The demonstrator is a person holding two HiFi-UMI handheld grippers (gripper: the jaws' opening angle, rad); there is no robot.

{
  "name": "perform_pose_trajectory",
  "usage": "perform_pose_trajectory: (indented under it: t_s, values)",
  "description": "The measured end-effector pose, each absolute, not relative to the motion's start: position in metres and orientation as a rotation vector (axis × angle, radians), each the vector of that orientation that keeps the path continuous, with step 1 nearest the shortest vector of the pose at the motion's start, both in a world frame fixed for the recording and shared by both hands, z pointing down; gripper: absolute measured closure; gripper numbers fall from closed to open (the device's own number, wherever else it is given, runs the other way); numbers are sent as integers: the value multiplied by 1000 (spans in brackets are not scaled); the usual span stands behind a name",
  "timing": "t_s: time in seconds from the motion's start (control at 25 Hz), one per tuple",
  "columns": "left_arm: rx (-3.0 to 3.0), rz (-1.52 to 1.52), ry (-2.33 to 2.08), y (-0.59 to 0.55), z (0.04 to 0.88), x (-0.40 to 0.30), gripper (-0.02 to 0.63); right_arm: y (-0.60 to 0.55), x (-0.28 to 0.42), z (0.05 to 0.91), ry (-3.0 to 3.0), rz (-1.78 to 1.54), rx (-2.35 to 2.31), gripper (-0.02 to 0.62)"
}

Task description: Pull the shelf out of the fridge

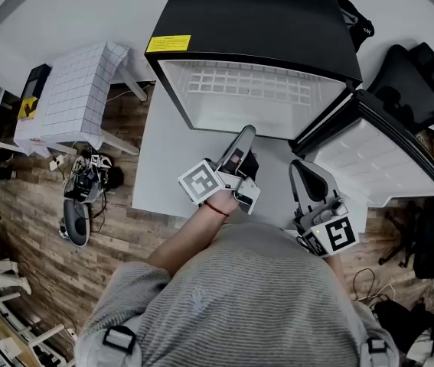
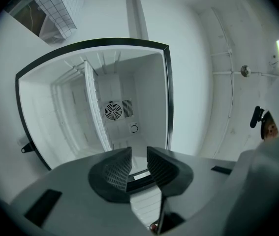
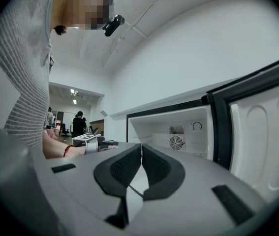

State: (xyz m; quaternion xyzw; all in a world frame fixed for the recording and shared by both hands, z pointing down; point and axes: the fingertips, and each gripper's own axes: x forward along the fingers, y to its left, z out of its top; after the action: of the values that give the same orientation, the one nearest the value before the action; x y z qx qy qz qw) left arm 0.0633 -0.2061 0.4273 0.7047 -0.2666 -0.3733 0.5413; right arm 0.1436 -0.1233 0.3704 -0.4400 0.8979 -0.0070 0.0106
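- Black box-shaped fridge [image 1: 255, 21] with a white interior fills the upper centre of the head view, its opening facing the person.
- Its white-lined fridge door [image 1: 377, 159] stands swung open at the right of the frame.
- White table [image 1: 171, 167] carries the fridge.
- White wire-grid shelf [image 1: 247, 82] sits inside the cavity, in its slots.
- Left gripper [image 1: 247, 132], at centre, is released, with its jaws apart and gripping nothing, just before the opening.
- Right gripper [image 1: 302, 167], lower right, is clenched on nothing.
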Motion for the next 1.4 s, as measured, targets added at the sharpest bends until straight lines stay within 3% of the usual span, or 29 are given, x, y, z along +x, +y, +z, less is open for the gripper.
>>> perform_pose_trajectory:
  t_s: [0.88,1.4]
  values:
    - [1760,-854,-699,-242,440,63,489,-120,141,375,2821,-51,-1351,581]
    - [1575,-984,-577,-254,431,79,489,-135,141,372,2831,25,-1349,581]
